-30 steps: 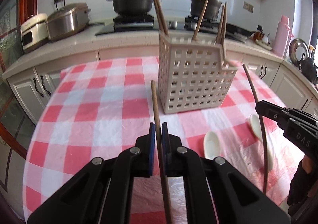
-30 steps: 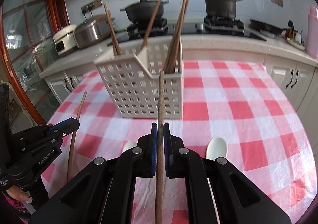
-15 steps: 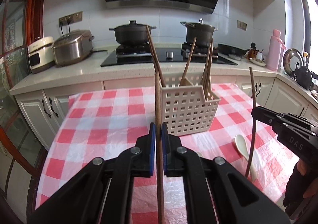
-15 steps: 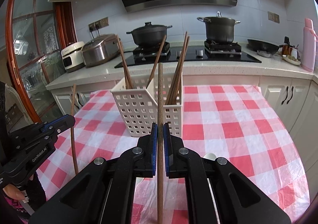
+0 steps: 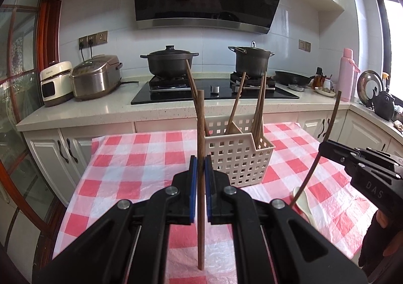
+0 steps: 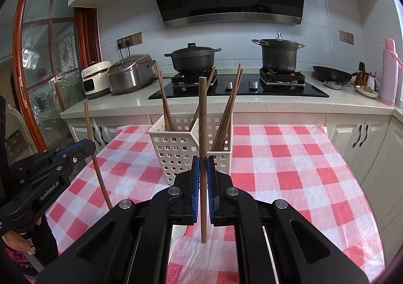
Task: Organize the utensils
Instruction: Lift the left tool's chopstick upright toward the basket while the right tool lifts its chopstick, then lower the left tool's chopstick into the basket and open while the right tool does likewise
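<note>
My left gripper [image 5: 199, 165] is shut on a brown wooden chopstick [image 5: 200, 133], held upright above the table. My right gripper [image 6: 203, 167] is shut on another wooden chopstick [image 6: 203, 120], also upright. A white perforated utensil basket [image 5: 239, 158] stands on the red-and-white checked tablecloth [image 5: 131, 170] ahead of both grippers, with several chopsticks leaning in it; it also shows in the right wrist view [image 6: 181, 148]. The right gripper shows at the right of the left wrist view [image 5: 325, 145], the left gripper at the left of the right wrist view [image 6: 90, 148]. A white spoon [image 5: 303, 202] lies on the cloth.
Behind the table runs a counter [image 5: 100, 112] with a rice cooker [image 5: 97, 77], a black hob and two dark pots [image 5: 171, 62]. A pink flask [image 5: 346, 75] stands at the right. White cabinets [image 5: 50, 158] sit below the counter.
Both grippers have risen and tilted up, carrying their chopsticks from slanted over the table to upright. The basket now appears farther away and lower in both views.
</note>
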`<state>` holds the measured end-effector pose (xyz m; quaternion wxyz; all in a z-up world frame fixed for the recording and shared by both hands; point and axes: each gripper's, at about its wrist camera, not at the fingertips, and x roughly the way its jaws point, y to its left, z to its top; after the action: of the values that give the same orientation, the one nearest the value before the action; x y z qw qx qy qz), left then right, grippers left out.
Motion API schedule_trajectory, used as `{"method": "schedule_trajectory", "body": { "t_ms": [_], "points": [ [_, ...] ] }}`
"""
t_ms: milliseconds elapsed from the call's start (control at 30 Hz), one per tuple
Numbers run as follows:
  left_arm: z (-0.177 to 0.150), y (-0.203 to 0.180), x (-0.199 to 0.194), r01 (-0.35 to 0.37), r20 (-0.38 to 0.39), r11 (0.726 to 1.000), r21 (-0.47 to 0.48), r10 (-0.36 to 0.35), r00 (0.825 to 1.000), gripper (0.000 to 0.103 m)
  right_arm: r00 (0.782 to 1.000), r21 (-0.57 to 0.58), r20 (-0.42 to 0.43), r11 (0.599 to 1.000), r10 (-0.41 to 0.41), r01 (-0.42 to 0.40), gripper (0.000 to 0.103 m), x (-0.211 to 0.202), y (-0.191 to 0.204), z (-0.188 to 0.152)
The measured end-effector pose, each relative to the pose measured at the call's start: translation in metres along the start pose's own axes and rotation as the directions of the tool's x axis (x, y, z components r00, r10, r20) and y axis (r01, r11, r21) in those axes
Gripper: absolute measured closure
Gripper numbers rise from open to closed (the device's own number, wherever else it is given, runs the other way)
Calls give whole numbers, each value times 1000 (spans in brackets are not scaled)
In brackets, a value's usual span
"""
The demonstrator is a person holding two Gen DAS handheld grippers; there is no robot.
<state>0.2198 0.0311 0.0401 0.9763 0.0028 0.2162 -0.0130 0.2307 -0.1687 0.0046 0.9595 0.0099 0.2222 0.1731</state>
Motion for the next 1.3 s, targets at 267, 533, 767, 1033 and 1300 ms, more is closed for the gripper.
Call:
{"method": "schedule_trajectory", "body": {
  "t_ms": [267,533,767,1033,1300],
  "points": [
    [21,-5,7,17,28,1000,10,-17,999,97,1000,-19,16,1000,0,1,97,6,0,15],
    [51,-10,7,36,62,999,17,-37,997,97,998,-36,57,999,-12,14,97,6,-9,42],
    [86,-20,-4,79,74,996,34,-82,994,97,994,-48,112,999,-14,19,97,-2,-16,74],
    [127,-29,-12,116,110,992,42,-120,987,97,988,-50,151,999,-5,13,97,0,-22,113],
    [184,-21,4,113,173,994,-16,-108,979,97,984,-31,172,999,36,-31,97,15,-25,146]
  ]
}}
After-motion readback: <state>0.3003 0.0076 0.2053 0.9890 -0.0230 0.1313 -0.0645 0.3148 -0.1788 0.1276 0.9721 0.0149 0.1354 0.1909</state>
